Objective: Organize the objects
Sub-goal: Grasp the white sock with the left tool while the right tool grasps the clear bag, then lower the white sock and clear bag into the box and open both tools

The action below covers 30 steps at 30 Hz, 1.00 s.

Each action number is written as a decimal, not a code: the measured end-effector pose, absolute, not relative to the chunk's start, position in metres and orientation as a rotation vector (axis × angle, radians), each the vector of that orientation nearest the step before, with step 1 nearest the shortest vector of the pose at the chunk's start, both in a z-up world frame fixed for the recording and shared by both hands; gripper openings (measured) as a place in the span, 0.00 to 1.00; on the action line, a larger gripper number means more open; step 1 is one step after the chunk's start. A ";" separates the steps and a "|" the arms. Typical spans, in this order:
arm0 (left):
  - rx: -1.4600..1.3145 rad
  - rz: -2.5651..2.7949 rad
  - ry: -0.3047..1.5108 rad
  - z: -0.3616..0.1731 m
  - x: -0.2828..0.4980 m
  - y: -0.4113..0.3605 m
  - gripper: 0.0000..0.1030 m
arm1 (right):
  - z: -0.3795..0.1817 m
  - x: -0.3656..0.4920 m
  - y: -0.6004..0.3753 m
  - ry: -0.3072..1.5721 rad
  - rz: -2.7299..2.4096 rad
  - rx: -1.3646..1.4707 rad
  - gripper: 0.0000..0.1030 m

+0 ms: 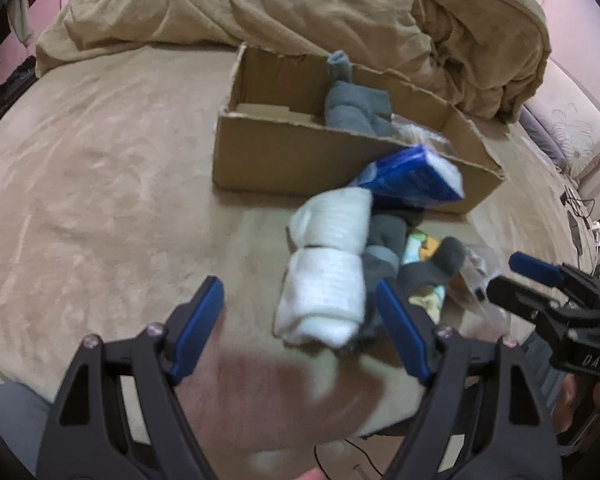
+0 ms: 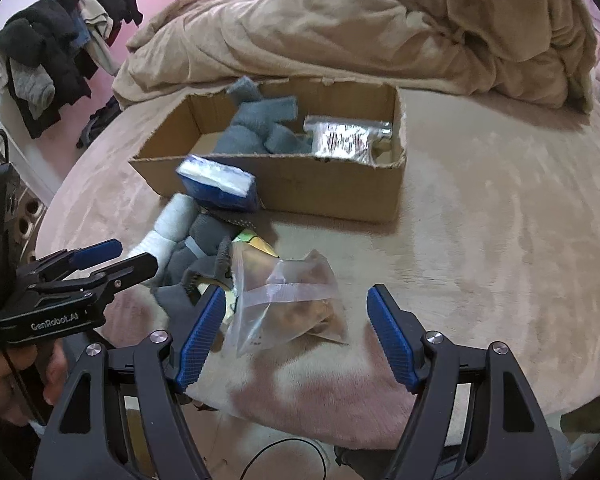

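A cardboard box (image 1: 284,156) (image 2: 332,184) stands on the bed with grey socks (image 1: 356,108) (image 2: 260,128) and a silver packet (image 2: 346,138) inside. In front of it lie a blue tissue pack (image 1: 410,178) (image 2: 220,184), a rolled white sock (image 1: 328,272) (image 2: 170,228), dark grey socks (image 1: 428,264) (image 2: 204,248) and a clear zip bag (image 2: 288,296). My left gripper (image 1: 300,320) (image 2: 116,258) is open, low in front of the white sock. My right gripper (image 2: 296,332) (image 1: 516,276) is open with the zip bag between its fingers, not pinched.
A crumpled tan duvet (image 1: 300,4) (image 2: 380,28) lies behind the box. Clothes hang at the left (image 2: 52,52). A colourful packet (image 1: 424,252) lies under the socks. The bed's edge (image 2: 320,420) is just below the grippers. Bare blanket lies left (image 1: 100,180) and right (image 2: 500,220).
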<state>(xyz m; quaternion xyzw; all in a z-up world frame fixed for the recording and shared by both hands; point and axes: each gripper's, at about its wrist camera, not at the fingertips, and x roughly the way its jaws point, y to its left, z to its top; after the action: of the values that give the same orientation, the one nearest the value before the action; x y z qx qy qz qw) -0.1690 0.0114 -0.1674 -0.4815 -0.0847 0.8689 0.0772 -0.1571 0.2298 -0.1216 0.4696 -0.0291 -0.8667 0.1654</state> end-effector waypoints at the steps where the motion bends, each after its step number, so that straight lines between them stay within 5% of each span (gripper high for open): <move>1: -1.445 2.601 -0.267 -0.170 -0.172 0.010 0.76 | -0.125 -0.159 0.229 -0.084 -2.464 1.345 0.74; 11: -1.477 2.577 -0.293 -0.196 -0.190 0.006 0.68 | -0.154 -0.176 0.229 -0.126 -2.403 1.396 0.74; 21: -1.457 2.618 -0.321 -0.190 -0.182 -0.010 0.31 | -0.160 -0.175 0.229 -0.171 -2.357 1.405 0.64; 30: -1.408 2.622 -0.343 -0.168 -0.161 -0.010 0.29 | -0.133 -0.158 0.229 -0.143 -2.404 1.326 0.63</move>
<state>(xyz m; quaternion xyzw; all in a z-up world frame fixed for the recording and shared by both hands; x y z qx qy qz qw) -0.1608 -0.0105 -0.1685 -0.4689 -0.1140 0.8728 0.0729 -0.1579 0.2295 -0.1329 0.4731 -0.0510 -0.8577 0.1948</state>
